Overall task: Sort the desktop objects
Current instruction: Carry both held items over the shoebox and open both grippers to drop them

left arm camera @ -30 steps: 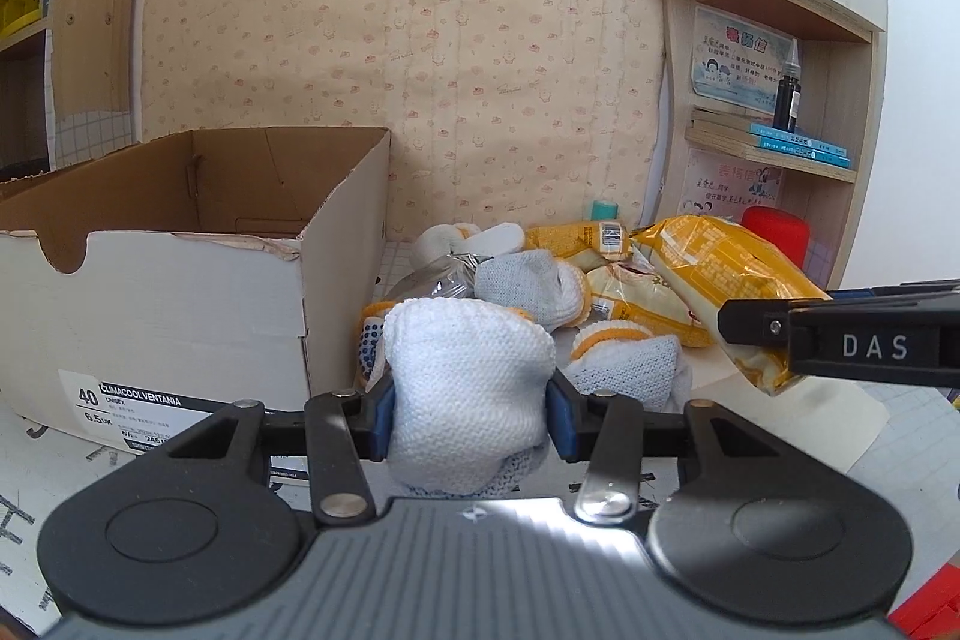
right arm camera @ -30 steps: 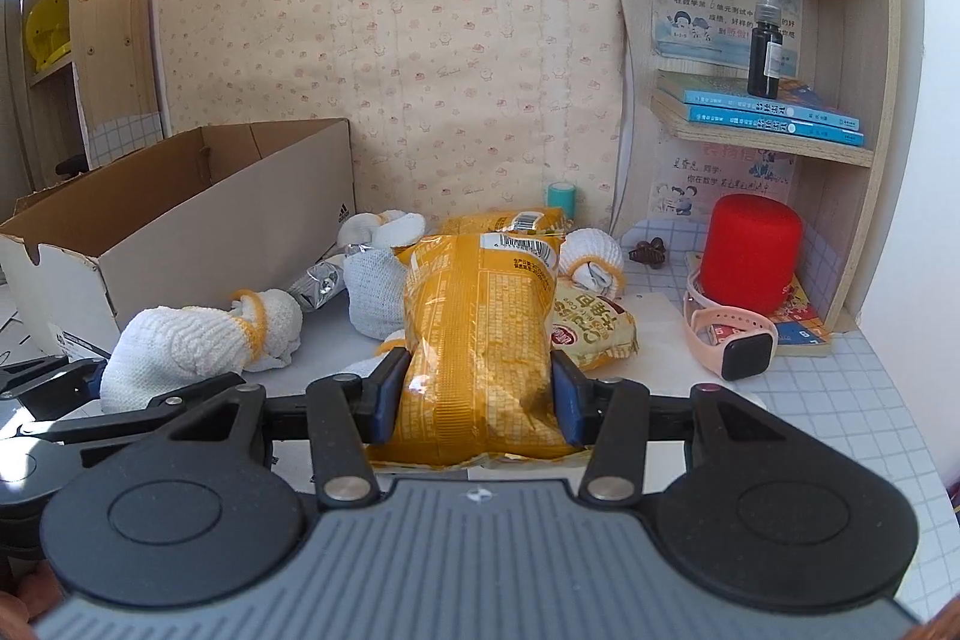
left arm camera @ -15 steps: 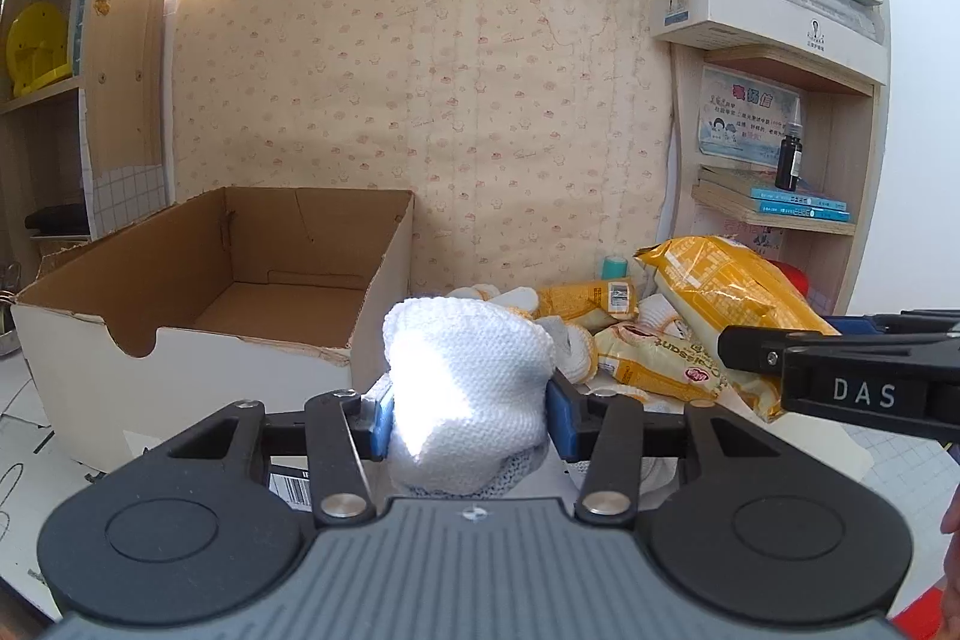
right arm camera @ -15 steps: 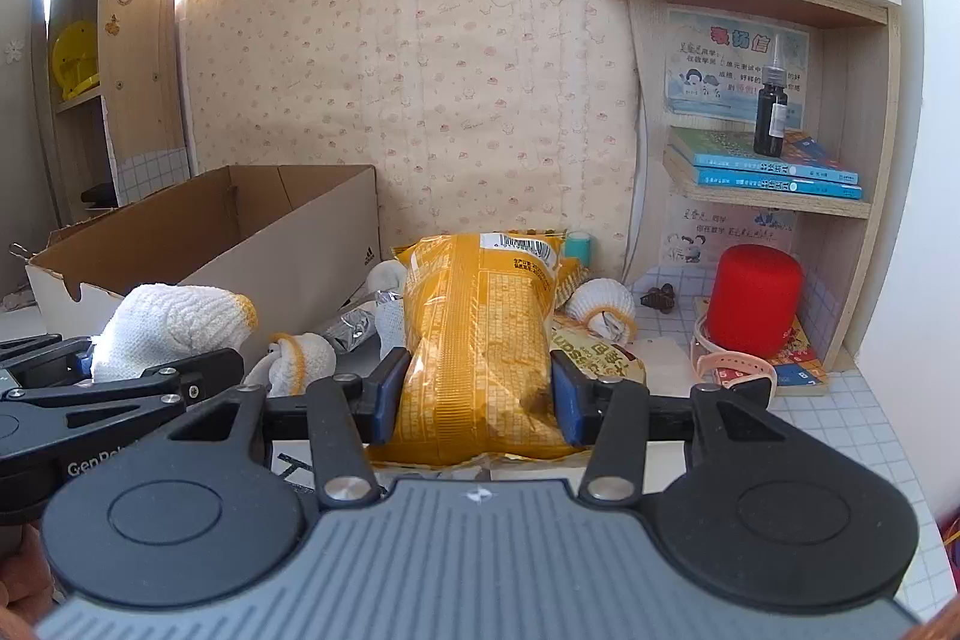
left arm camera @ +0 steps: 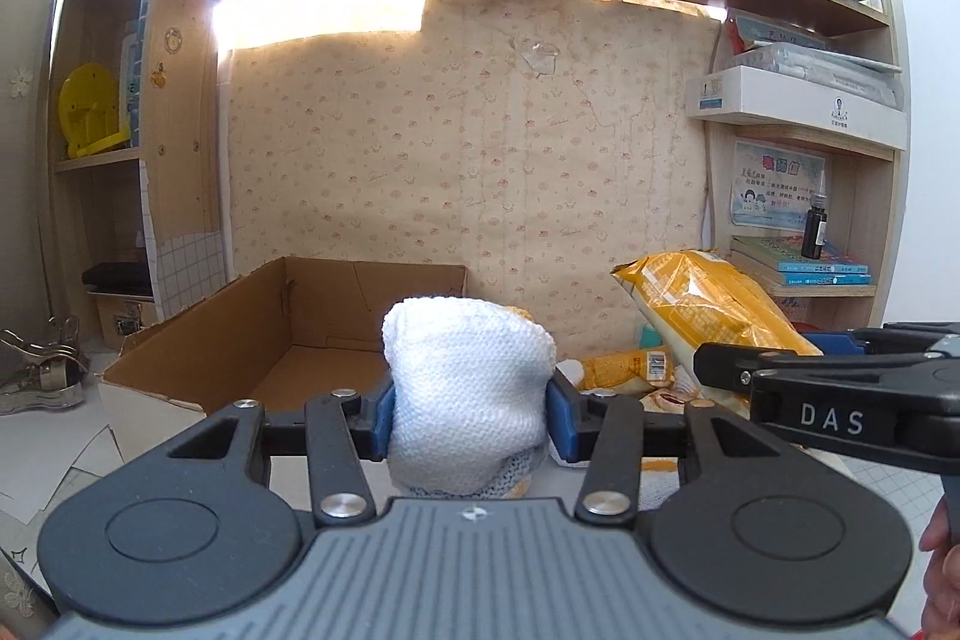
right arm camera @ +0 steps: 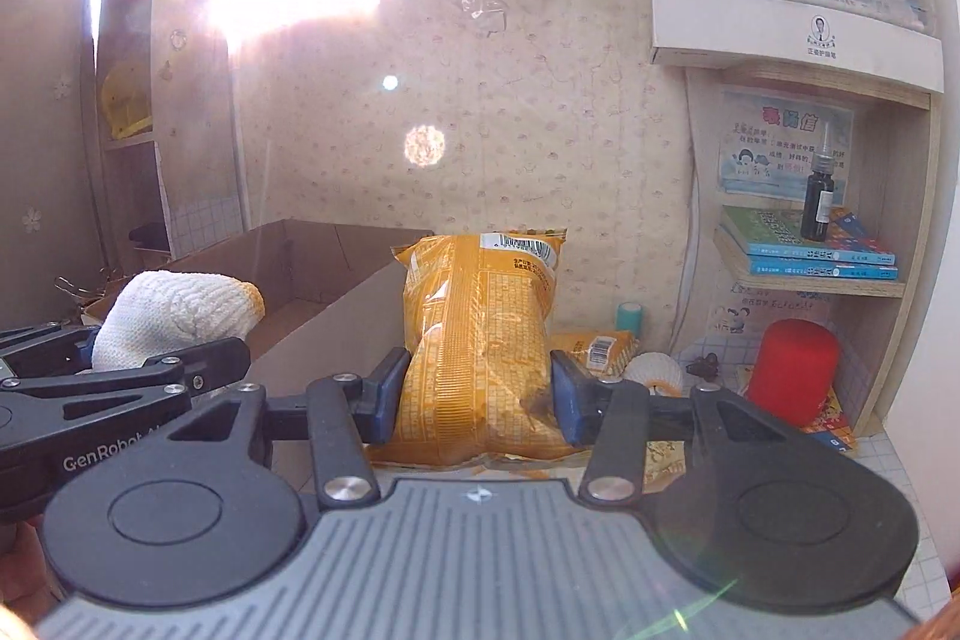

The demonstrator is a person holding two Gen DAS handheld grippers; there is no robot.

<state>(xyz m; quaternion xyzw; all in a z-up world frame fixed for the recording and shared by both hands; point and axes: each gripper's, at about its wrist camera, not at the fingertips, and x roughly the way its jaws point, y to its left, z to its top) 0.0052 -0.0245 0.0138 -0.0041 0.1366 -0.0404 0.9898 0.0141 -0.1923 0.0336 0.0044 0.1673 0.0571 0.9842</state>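
My left gripper is shut on a rolled white knitted glove with an orange cuff and holds it in the air, in front of the right end of an open cardboard box. My right gripper is shut on a yellow snack bag, lifted upright above the desk. The glove and left gripper also show in the right wrist view at left. The snack bag shows in the left wrist view at right. The box sits left of the bag.
More yellow snack packets and a rolled glove lie on the desk by the wall. A teal roll, a red cylinder and shelves with books and a dark bottle stand at right.
Both grippers have risen well above the desk with their loads. The pile of gloves and packets has dropped low in view, and the box interior now shows behind the glove.
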